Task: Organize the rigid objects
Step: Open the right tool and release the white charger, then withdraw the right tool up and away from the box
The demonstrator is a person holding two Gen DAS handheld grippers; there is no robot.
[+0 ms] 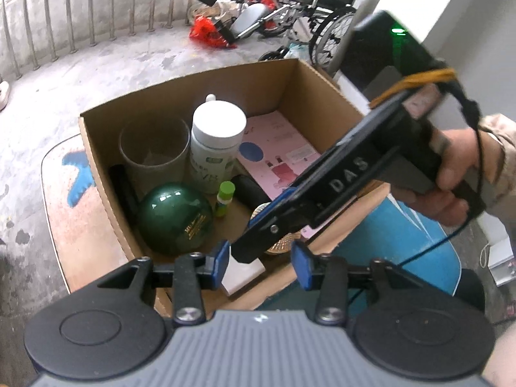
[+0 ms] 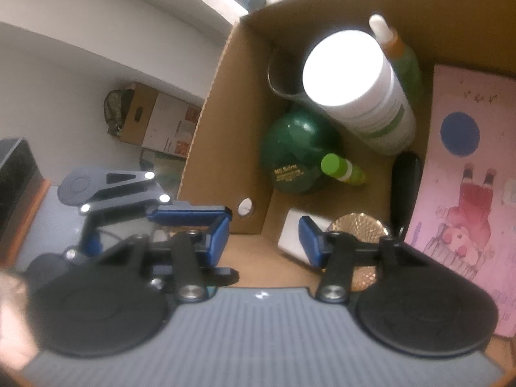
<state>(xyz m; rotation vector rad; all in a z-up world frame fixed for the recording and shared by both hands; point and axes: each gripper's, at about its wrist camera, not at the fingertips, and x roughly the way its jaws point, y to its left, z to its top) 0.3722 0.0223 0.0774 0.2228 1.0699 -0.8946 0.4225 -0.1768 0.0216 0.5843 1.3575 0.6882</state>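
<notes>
Concrete floor (image 1: 106,64), a railing and a folded wheelchair (image 1: 309,9) lie behind your work spot; a low table with a blue-and-orange top (image 1: 74,206) carries the cardboard box (image 1: 190,84).

Contents of the box, as you see them:
- white-capped bottle (image 1: 216,142), upright, centre
- tan cup (image 1: 154,154), just left of that bottle
- green globe-shaped jar (image 1: 175,222), in front of the cup
- small green-capped tube (image 1: 224,198), between the jar and a black cylinder (image 1: 250,192)
- pink printed card (image 1: 283,151), flat along the right side
- gold patterned disc (image 2: 358,225) and a white block (image 2: 292,232), at the near edge
- green spray bottle (image 2: 403,61), behind the white-capped one

Your left gripper (image 1: 261,266) hangs over the near wall of the box, jaws apart, with nothing between the pads. Your right gripper (image 2: 264,237) reaches into the box from the right, jaws likewise apart and empty, above the white block and disc. Your hand (image 1: 451,177) grips its handle.
</notes>
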